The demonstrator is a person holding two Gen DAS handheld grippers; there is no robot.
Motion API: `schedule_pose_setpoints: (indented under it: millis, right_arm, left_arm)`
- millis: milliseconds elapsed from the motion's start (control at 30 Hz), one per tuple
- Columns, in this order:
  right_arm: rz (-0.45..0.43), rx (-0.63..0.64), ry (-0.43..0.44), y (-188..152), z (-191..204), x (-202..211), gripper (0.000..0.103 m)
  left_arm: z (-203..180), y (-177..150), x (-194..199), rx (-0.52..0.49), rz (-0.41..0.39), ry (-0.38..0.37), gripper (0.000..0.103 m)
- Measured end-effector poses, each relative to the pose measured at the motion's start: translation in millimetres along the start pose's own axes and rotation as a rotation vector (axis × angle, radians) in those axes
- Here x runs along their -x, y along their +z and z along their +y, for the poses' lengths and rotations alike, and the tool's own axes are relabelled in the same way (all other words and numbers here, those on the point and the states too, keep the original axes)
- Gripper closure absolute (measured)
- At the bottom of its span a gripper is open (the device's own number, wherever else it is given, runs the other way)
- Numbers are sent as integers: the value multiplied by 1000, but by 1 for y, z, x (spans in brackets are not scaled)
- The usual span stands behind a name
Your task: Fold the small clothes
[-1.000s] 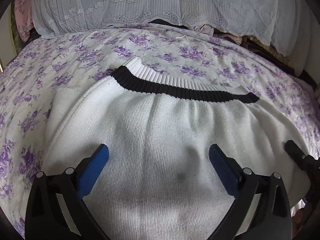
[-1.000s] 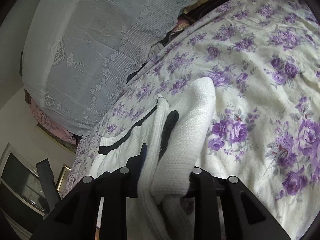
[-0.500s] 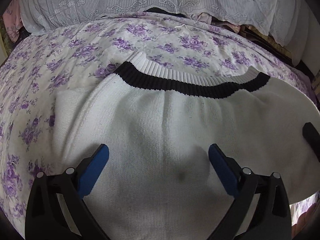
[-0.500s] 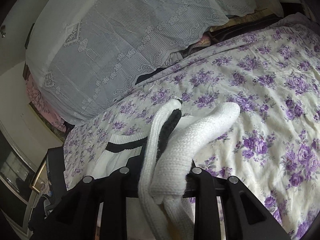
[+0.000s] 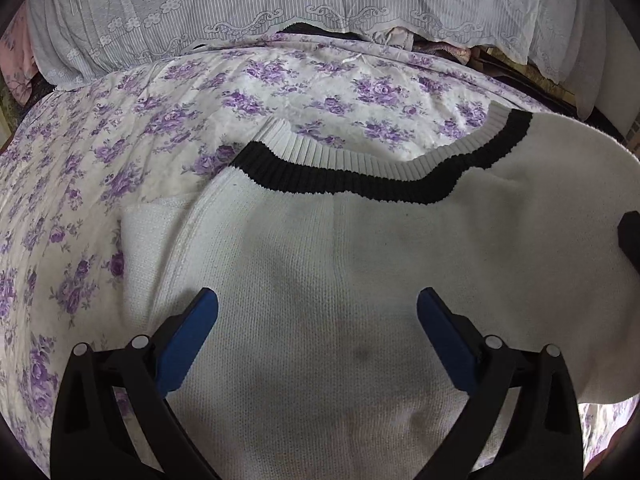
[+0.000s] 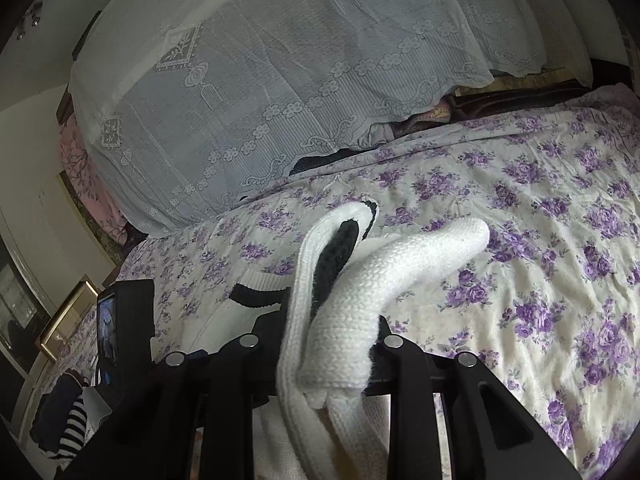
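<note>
A white knit sweater (image 5: 360, 272) with a black-striped ribbed hem (image 5: 352, 184) lies on the floral bedsheet (image 5: 120, 152). My left gripper (image 5: 318, 320) is open, its blue pads (image 5: 188, 336) spread just above the sweater's middle. My right gripper (image 6: 332, 344) is shut on the sweater's right edge (image 6: 360, 292), a bunched fold with white knit and black band raised off the bed. In the left wrist view that side of the sweater (image 5: 560, 200) is lifted and curls over toward the middle. A black part of the right gripper (image 5: 630, 236) shows at the right edge.
A lace-covered pile (image 5: 280, 4) runs along the back of the bed. Pink fabric (image 6: 84, 176) hangs at the left. The left gripper's black camera body (image 6: 120, 324) shows in the right wrist view. A striped item (image 6: 68, 420) lies low left. Floral sheet (image 6: 540, 280) spreads right.
My right gripper has lifted the sweater's right side higher and carried it leftward over the body. The left gripper stays open in about the same place.
</note>
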State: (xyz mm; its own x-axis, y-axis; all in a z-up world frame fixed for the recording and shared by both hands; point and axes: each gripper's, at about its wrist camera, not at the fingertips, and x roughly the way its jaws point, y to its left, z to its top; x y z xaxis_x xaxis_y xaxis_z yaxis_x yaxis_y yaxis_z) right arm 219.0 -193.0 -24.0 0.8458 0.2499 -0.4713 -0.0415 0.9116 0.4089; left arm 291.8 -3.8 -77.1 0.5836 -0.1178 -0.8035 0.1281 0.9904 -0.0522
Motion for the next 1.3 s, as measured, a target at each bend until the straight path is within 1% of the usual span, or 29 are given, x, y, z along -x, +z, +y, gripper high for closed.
schedule_pose_setpoints:
  millis: [100, 233, 367, 533, 700, 800, 867, 1000, 1100, 1200, 1300]
  right_arm:
    - [2, 31, 12, 1, 17, -1, 77]
    - [4, 83, 20, 1, 41, -5, 77]
    - [16, 125, 38, 0, 66, -11, 77]
    - [13, 169, 30, 0, 93, -15, 77]
    - [23, 223, 27, 0, 118, -22, 77]
    - [29, 241, 34, 0, 133, -28, 77]
    - [36, 253, 41, -1, 143, -32, 77]
    - [56, 275, 52, -6, 158, -42, 77]
    - [76, 280, 58, -14, 167, -51, 77]
    - [100, 286, 71, -22, 176, -60, 77]
    - [118, 311, 86, -29, 189, -67, 77]
  left_arm:
    - [2, 4, 1, 1, -10, -8, 6]
    - [11, 11, 2, 27, -19, -21, 6]
    - [25, 16, 1, 72, -21, -45, 6]
    - [43, 18, -1, 132, -11, -80, 6]
    - [60, 22, 9, 143, -61, -21, 6]
    - [75, 23, 11, 161, -71, -28, 9]
    - [86, 24, 11, 174, -77, -41, 13]
    - [108, 28, 11, 193, -109, -15, 13]
    - [126, 33, 5, 232, -116, -13, 13]
    - [148, 38, 1, 286, -127, -47, 16]
    - [169, 39, 4, 346, -153, -105, 18]
